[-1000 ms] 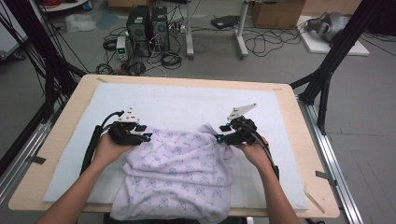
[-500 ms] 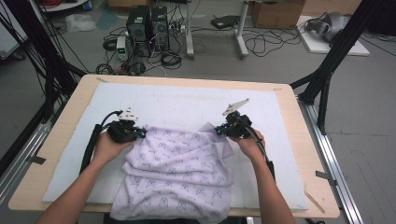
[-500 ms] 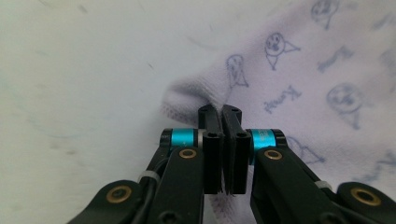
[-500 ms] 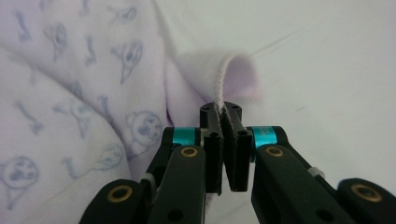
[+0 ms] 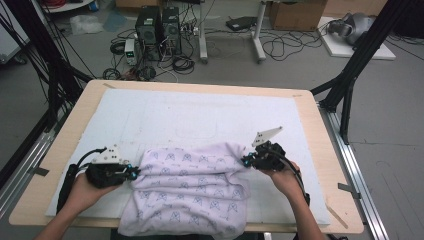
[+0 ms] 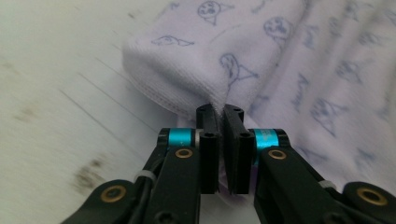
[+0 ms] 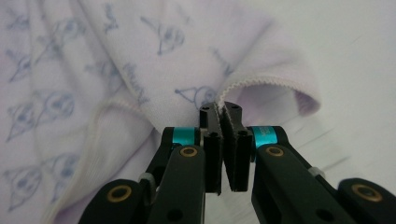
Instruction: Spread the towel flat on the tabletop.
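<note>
- Jaws: both pairs pinched tight on towel hem – left gripper (image 6: pixel 221 116) on a folded corner, right gripper (image 7: pixel 220 112) on a stitched edge.
- Towel (image 5: pixel 192 187): lilac w/ small prints, bunched, lower centre of frame, spilling over table's near edge.
- White mat (image 5: pixel 200 115) bare above it; wooden table (image 5: pixel 320 140) rim beyond.
- Floor, upper frame: PC towers (image 5: pixel 160 25), cables.

A towel (image 5: pixel 187 192) is laid on the near half of a mat (image 5: pixel 200 117) covering the table (image 5: pixel 320 150), its near edge overhanging. The left gripper (image 5: pixel 134 172) is placed at its left corner, the right gripper (image 5: pixel 245 160) at its right.
</note>
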